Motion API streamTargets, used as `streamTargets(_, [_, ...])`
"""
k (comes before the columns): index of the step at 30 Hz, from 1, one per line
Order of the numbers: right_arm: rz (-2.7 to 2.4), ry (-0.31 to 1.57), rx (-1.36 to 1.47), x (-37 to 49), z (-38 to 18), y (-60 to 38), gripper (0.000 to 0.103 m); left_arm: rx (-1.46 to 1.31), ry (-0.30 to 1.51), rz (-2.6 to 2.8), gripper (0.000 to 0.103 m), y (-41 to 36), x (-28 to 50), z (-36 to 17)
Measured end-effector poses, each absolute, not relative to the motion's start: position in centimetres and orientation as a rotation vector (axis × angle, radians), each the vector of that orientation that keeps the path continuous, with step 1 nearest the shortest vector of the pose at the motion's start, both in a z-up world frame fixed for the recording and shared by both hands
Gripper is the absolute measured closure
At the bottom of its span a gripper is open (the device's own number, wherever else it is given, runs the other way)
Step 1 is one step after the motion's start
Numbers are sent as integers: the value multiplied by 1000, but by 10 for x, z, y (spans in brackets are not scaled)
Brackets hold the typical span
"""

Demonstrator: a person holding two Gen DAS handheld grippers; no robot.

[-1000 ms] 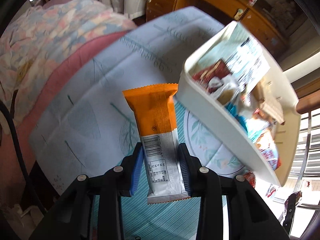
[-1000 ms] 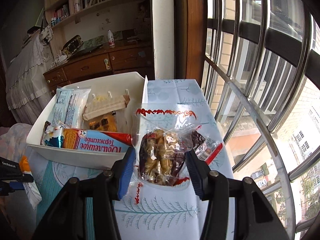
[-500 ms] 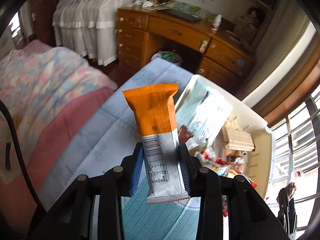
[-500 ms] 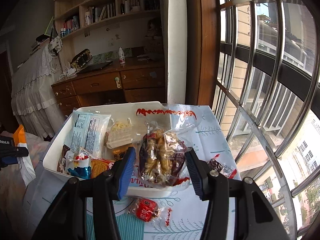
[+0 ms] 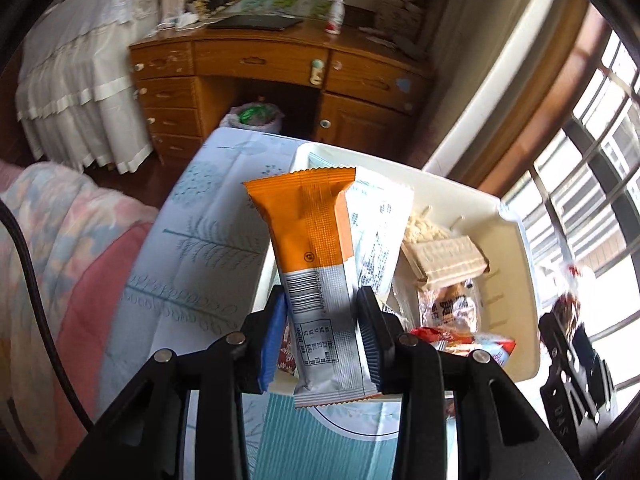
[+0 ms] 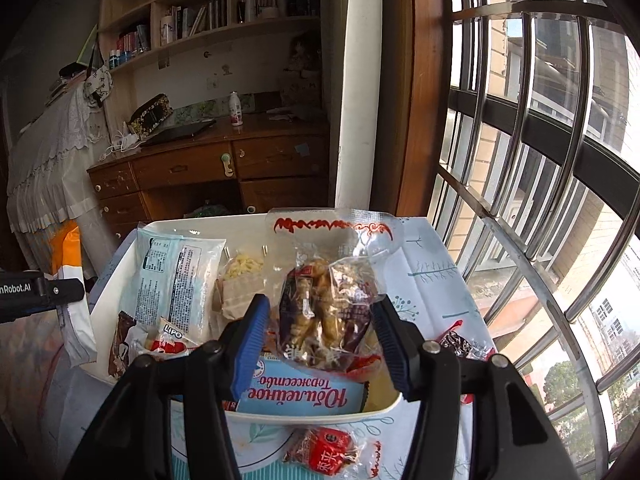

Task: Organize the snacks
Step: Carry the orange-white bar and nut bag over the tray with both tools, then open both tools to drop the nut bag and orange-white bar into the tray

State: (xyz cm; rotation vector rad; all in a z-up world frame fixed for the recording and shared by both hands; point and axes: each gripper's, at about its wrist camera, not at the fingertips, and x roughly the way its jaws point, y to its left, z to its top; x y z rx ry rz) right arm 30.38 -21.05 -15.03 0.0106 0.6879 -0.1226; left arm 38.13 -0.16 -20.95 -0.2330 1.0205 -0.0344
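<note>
Both grippers holding snacks above the white bin [image 6: 120, 280].
Left gripper [image 5: 322, 340] clamps an orange-and-white bar [image 5: 316, 264]; right gripper [image 6: 320, 340] clamps a clear snack bag [image 6: 328, 304].

Each black claw [image 5: 324, 340] has blue ribbed pads [image 6: 250, 340], silver screws and a black cable [image 5: 32, 280].

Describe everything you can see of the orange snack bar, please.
The snack bar is a sealed, glossy foil-like packet: orange on the upper part, white below with a barcode and small printed text, and crimped zigzag ends. It stands nearly upright, leaning slightly, clamped at its white lower part by the left tongs. It is held in the air in front of the white bin of snacks. Only the two blue pads touch it.
</note>
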Motion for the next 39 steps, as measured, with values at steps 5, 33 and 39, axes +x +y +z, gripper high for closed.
streamTargets(5, [-160,708,12,318,-163,-198,45,-171,1062,-127,67,-10,392,-223])
streamTargets(33, [-246,725,19,296,-168,-222,35,-189,1010,-290,31,-49,347,-204])
streamTargets(39, [-240,725,26,281,-167,-252,30,-197,1050,-293,31,-81,327,-206])
